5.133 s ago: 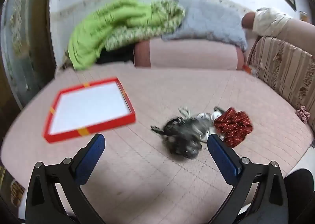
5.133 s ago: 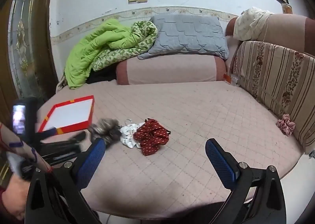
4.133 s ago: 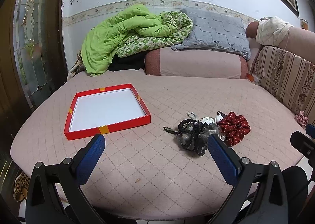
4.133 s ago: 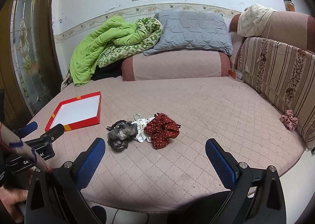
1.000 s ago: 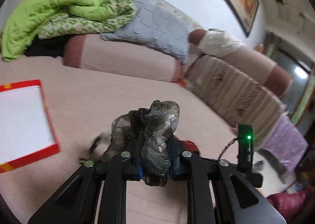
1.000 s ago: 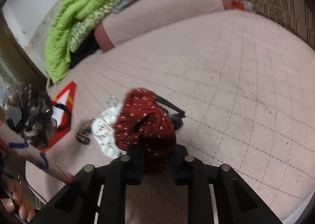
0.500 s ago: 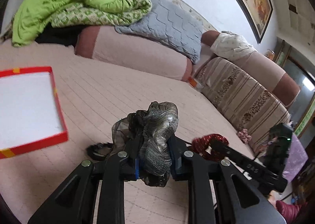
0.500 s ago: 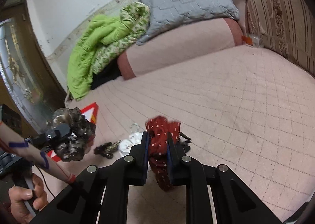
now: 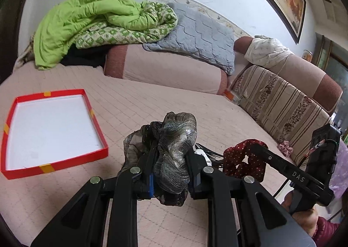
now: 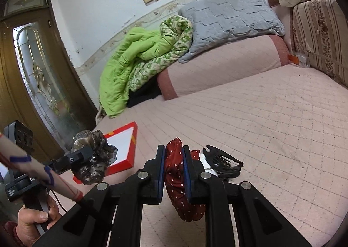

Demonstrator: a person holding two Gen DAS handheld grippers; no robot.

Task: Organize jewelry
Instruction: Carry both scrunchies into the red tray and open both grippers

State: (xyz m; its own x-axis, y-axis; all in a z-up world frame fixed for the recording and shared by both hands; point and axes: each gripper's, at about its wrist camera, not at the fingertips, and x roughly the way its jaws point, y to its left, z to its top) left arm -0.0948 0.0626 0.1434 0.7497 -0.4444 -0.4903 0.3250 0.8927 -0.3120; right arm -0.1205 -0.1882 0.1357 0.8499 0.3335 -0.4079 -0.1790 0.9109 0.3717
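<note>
While both grippers are lifted above the pink quilted bed (image 9: 134, 99), each carries one hair tie. Left gripper (image 9: 171, 173): jaws nearly closed, pads pinching a grey-brown shimmery scrunchie (image 9: 174, 138), which bulges above and hangs below the fingers, clear of the bed. Right gripper (image 10: 173, 173): jaws almost fully closed on a red dotted scrunchie (image 10: 180, 194), squeezed flat between the blue pads, its lower loop drooping beneath them. In the left wrist view the right gripper appears at the right, with the red scrunchie at its tip; in the right wrist view the left gripper appears at the left, held by a hand (image 10: 32, 221), with the grey-brown scrunchie at its tip, in front of the near corner of the tray.

Shallow red tray with white floor (image 9: 95, 120): lies flat on the bed, left of both grippers, nothing visible inside. Remaining pile on the bed, just beyond the right gripper's fingers: a black claw clip (image 10: 221, 162) beside a white item, mostly hidden. Far background: a green blanket (image 9: 87, 20) and a grey pillow (image 9: 195, 36) on a pink bolster; a striped sofa back (image 9: 282, 103) at right, a small pink scrunchie (image 9: 285, 148) at its foot.
</note>
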